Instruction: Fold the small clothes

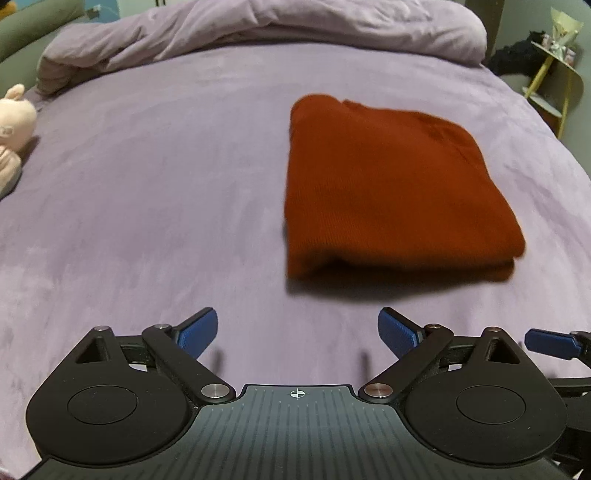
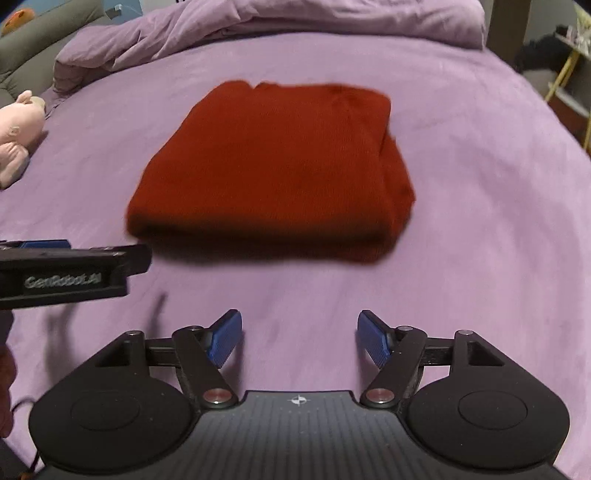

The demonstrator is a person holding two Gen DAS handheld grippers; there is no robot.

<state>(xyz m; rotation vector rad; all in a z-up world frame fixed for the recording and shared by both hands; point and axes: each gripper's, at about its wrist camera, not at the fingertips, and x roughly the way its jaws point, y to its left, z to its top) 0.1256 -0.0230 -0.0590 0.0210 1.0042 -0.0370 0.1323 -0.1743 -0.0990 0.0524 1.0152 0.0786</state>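
A bed (image 1: 147, 221) under a lilac sheet fills the room, with a rumpled duvet (image 1: 258, 29) along its far edge. A pink plush toy (image 1: 14, 125) lies at left; a yellow-legged side table (image 1: 557, 74) stands at right.

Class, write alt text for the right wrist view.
A folded red garment lies on a purple bedsheet, beyond the open, empty right gripper. The left gripper enters at left; a pink plush toy sits at the far left.

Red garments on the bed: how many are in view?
1. A folded red knit garment lies mid-bed on the purple sheet, ahead of both grippers. Anything under the bunched duvet would be hidden.
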